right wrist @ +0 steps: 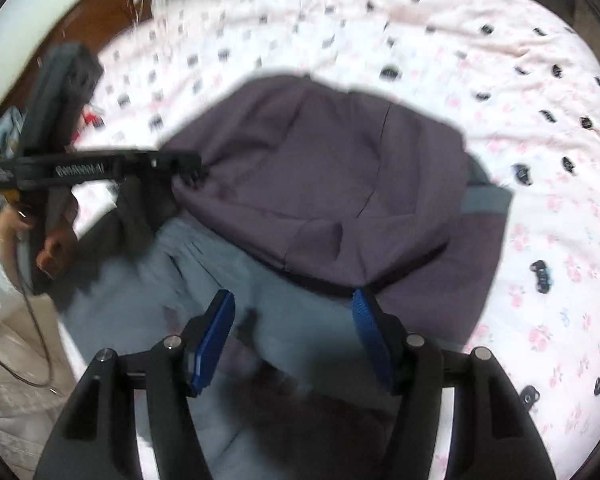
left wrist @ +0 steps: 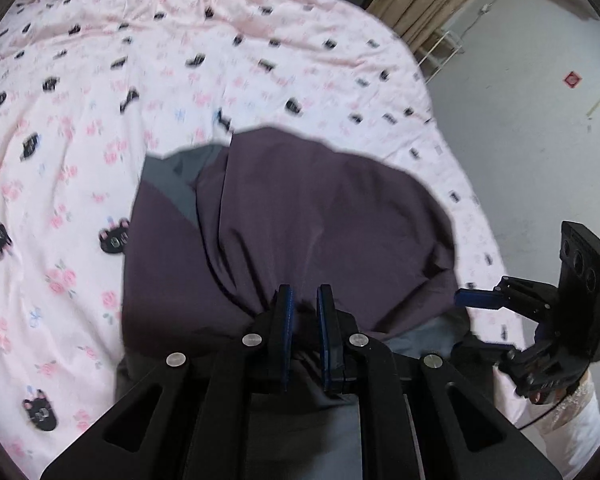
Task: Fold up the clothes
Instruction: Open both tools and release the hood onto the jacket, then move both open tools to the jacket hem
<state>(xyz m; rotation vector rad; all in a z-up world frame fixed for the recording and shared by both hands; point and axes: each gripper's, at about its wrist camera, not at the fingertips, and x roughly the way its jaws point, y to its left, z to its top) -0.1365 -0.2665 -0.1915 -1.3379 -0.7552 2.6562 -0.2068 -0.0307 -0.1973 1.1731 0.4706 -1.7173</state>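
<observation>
**A:** What's hard to read here? The right wrist view is pretty smeared, so the print on the pink bedsheet (right wrist: 500,60) is mush, and the person's hand (right wrist: 54,248) at the left edge is just a blur on the handle.

**B:** Yeah. The purple garment (left wrist: 300,220) is bunched in the middle of the sheet, with a grey-blue layer (right wrist: 228,280) showing under it on the near side. Can't tell if that's a lining or a separate piece. The near hem is hidden behind the gripper frames in both views.

**A:** Claws? The left gripper (left wrist: 302,312) is pinched on a gather of the purple garment, fabric pulled taut into its narrow gap. The right gripper (right wrist: 294,316) is spread wide, nothing between the pads, hovering over the grey-blue layer just beside the purple edge.

**B:** Room-wise: lots of bare sheet beyond and to the left of the garment. The bed's right edge drops to a grey floor (left wrist: 540,160) close by.
</observation>
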